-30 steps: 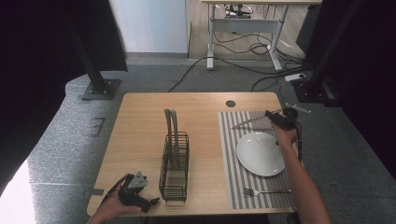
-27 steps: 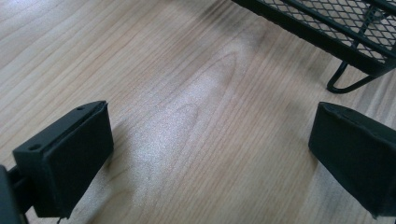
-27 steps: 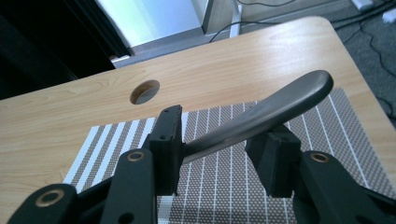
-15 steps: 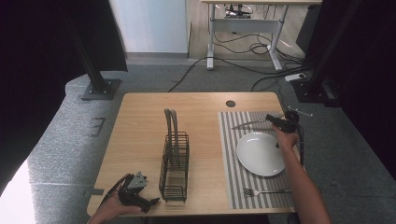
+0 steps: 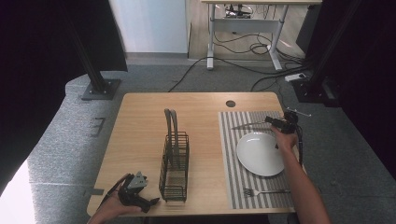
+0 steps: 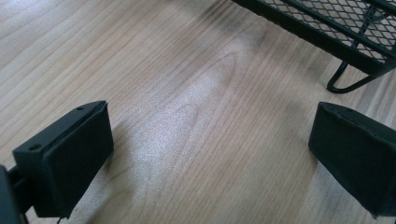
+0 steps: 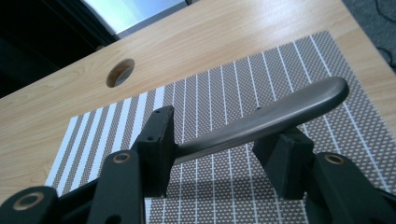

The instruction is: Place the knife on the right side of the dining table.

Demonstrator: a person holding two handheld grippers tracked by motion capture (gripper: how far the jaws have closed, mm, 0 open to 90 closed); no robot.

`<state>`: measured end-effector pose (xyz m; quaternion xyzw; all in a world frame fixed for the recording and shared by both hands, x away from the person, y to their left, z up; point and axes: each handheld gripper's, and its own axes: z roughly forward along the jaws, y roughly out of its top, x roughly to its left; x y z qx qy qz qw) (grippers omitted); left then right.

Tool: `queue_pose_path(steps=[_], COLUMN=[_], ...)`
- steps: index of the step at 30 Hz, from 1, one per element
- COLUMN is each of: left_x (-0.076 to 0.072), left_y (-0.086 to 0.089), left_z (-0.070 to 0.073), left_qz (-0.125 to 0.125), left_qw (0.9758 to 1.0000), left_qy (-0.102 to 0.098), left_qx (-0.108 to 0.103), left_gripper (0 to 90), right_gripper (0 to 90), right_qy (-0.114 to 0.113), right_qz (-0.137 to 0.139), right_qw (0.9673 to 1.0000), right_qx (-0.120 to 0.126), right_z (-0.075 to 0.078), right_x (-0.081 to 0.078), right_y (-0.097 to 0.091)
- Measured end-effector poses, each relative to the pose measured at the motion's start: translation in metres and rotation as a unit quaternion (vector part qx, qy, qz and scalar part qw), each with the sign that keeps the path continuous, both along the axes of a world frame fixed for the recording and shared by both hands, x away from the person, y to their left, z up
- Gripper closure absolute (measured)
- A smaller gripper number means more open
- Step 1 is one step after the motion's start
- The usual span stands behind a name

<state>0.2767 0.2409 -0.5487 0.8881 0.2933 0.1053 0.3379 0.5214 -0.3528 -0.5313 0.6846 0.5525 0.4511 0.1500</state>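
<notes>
From above, my table (image 5: 140, 140) is evenly lit and bright, while the room around it falls off to near black — only a pale wall panel behind glows. Beside the wire rack (image 6: 327, 28) a soft sheen lies on the wood, and my jaws throw blurred shadows there. The knife handle (image 7: 280, 116) shows a dull highlight — my near jaws look slightly soft.

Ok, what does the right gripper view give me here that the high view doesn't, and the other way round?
Right gripper view: close up, the knife lies by its handle between the jaws of the right gripper, which have just been opening. High view: the white plate, fork, wire rack and left gripper low on the table. Both: knife, striped placemat, the table's round hole.
</notes>
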Motion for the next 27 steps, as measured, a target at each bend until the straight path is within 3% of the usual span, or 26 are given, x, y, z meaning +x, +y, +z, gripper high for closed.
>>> queue_pose_path(steps=[18, 27], left_x=[0.0000, -0.0001], left_y=[0.0000, 0.0000], left_z=[0.0000, 0.0000], left_qz=[0.000, 0.000], left_qw=[1.0000, 1.0000], left_qy=[0.000, 0.000], left_qx=[0.000, 0.000], left_gripper=[0.0, 0.0], right_gripper=[44.9, 42.1], right_qy=[0.033, 0.040], right_qz=[-0.012, -0.018], right_qw=[0.9993, 0.9991], right_qx=[0.009, -0.001], right_z=[-0.0075, -0.0092], right_x=[0.0030, 0.0040], right_y=[0.0003, 0.0015])
